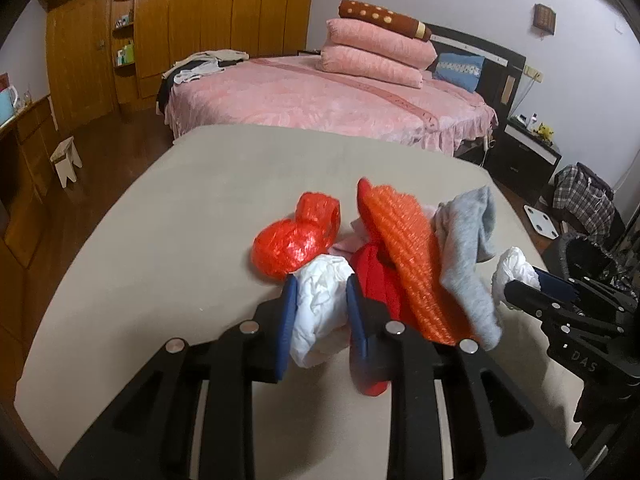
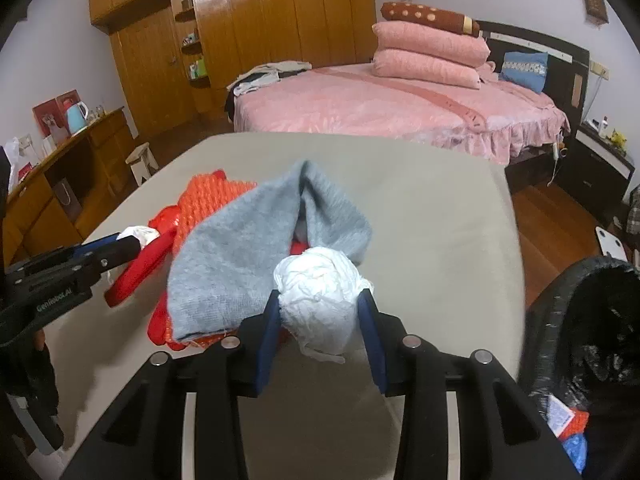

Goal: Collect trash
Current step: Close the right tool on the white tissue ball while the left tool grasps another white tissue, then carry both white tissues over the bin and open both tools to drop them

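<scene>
Beige surface (image 1: 168, 208) before a pink bed (image 1: 320, 100): the left tool (image 1: 322, 284) pinches a white paper wad (image 1: 320, 300) beside the red bag (image 1: 296, 236). Only the right wrist view shows the black-lined bin (image 2: 580, 320) off the surface's right edge, where the right tool (image 2: 320, 304) clamps another white wad (image 2: 320, 292) against a grey cloth (image 2: 240, 256).

Both wrist cameras look closely down along their tongs, sharing the table (image 1: 160, 208).

Soft, even indoor light fills both views, with faint glare on the wardrobe (image 2: 256, 20) far beyond the jaws. Shadows under the jaws stay weak. Fisheye bending curves the edges, corners go black, and the bin (image 2: 588, 320) beside the right jaws looks smeared.
</scene>
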Available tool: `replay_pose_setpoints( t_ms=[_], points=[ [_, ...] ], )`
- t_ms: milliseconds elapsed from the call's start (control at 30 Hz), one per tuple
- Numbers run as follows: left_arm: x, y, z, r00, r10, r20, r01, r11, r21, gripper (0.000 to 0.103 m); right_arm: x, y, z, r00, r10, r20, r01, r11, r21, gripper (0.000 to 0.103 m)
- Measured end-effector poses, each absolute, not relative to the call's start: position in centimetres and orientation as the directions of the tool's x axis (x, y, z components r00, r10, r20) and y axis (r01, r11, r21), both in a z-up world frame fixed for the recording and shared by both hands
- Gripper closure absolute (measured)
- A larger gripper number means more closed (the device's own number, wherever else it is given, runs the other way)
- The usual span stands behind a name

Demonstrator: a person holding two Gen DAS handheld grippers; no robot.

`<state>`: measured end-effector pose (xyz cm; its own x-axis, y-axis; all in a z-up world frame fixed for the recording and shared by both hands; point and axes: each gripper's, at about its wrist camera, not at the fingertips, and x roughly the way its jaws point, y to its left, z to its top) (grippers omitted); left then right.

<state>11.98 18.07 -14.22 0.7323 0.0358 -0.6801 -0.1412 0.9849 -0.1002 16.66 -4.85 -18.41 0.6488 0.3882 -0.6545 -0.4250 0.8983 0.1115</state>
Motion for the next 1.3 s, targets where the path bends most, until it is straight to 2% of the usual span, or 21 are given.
replay_pose_setpoints(
  t_ms=[800, 1300],
  points=[
    [9.1, 13.5, -6.6, 0.837, 0.008, -0.548, -0.068, 0.994, -0.089, 0.079, 13.6, -9.9, -11.1, 0.762, 0.388, -0.519, -0.377, 0.917, 0.133, 0.064],
    [9.4, 7.2, -5.0, 0.852, -0.098, -0.514, 0.064, 0.994, -0.084, 0.079, 11.4, -15.5, -9.6, 0.817, 0.318, -0.48, -0.289, 0.948, 0.136, 0.064]
  ],
)
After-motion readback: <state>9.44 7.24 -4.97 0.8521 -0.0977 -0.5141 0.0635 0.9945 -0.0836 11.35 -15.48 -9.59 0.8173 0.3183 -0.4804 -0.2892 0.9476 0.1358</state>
